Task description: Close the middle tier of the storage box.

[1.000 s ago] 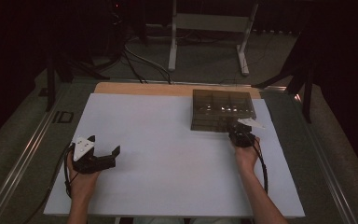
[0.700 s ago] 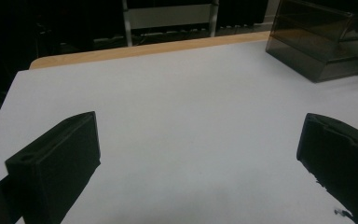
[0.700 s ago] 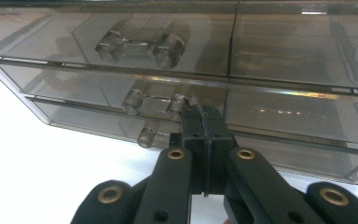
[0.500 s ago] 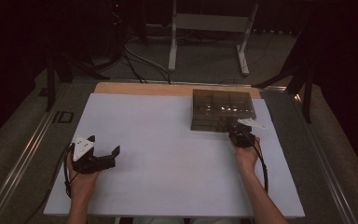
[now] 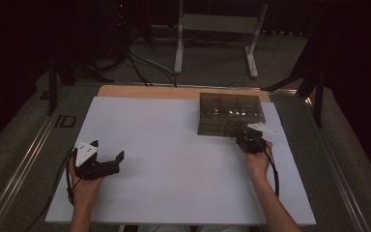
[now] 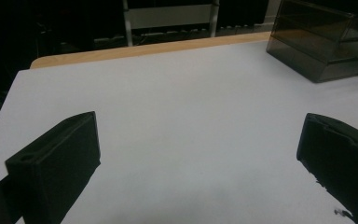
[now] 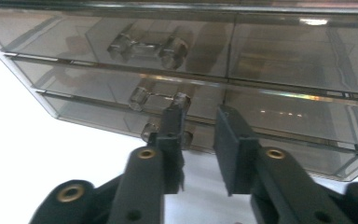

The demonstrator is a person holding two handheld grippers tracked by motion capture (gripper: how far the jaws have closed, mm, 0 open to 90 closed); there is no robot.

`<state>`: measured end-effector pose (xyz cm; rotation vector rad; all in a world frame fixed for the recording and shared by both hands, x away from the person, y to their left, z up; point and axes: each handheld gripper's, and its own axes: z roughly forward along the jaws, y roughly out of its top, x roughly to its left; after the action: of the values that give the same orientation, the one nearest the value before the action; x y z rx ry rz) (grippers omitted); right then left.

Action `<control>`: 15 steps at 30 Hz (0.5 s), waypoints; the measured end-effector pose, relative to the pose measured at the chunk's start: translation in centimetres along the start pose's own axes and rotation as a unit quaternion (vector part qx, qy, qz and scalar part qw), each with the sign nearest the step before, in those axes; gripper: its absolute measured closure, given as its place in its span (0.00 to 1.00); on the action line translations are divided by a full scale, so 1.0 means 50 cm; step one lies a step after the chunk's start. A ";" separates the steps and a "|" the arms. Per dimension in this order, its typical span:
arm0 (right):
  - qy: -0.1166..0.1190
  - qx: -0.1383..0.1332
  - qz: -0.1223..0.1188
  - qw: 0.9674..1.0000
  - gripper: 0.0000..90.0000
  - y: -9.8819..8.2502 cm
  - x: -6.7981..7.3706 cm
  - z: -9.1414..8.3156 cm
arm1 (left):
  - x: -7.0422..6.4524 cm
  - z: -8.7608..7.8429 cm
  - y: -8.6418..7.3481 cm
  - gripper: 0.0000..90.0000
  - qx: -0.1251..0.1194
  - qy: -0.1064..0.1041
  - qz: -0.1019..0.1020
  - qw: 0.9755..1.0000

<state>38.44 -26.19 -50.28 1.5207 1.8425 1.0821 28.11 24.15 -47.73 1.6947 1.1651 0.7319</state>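
The right gripper (image 7: pixel 198 128), its jaws just opened a little with nothing between them, must next pinch the drawer handle (image 7: pixel 168 133) of the drawer box (image 5: pixel 229 113), while the left gripper (image 5: pixel 107 162) waits wide open.

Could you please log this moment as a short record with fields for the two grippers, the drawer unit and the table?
left gripper: jaws wide open over bare sheet, holding nothing
right gripper: at the drawer fronts, jaws just been opening, a gap between them, nothing clamped
drawer unit: smoky clear plastic, three stacked drawers with clear handles, all closed
table: white sheet, wooden far edge
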 end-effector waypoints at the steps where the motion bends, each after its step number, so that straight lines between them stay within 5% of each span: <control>1: 0.002 0.000 0.000 1.000 0.75 0.000 0.000 -0.001 | 0.000 0.000 0.000 0.01 0.000 0.000 0.000 1.000; 15: 0.027 0.002 -0.006 1.000 0.51 0.002 0.009 -0.021 | 0.002 -0.001 0.000 0.01 -0.001 0.000 -0.003 1.000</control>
<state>37.54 -26.00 -49.56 1.4937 1.8902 1.1245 28.10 24.27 -47.73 1.6895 1.1692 0.7299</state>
